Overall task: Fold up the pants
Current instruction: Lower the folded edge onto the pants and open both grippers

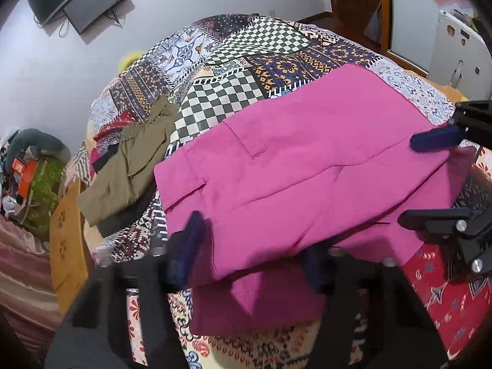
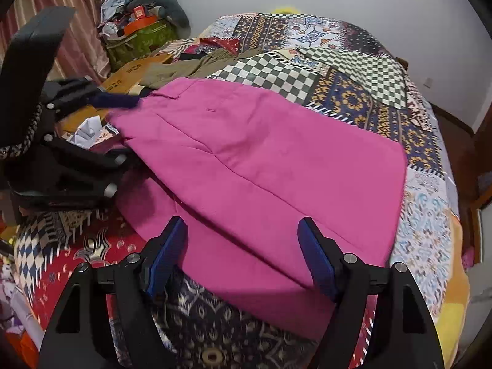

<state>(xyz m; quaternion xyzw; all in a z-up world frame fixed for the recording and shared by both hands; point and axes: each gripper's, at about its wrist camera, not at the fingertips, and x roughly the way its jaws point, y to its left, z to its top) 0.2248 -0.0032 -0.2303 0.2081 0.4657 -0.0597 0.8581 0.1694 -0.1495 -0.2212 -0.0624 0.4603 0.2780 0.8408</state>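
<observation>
Bright pink pants (image 1: pixel 292 166) lie folded on the patchwork bedspread, also shown in the right wrist view (image 2: pixel 261 160). My left gripper (image 1: pixel 249 255) is open, its blue fingers straddling the near edge of the pants; one finger is partly hidden under the cloth. In the right wrist view it (image 2: pixel 120 123) sits at the pants' left corner. My right gripper (image 2: pixel 241 246) is open, its blue pads either side of the near fold, gripping nothing. In the left wrist view it (image 1: pixel 430 178) is at the pants' right edge.
Folded olive-brown pants (image 1: pixel 132 166) lie on the bed to the left of the pink ones. A cardboard box (image 1: pixel 66 240) and a cluttered pile (image 1: pixel 30 172) stand off the bed's left side. A wooden door frame (image 1: pixel 384 9) and a white wall are behind.
</observation>
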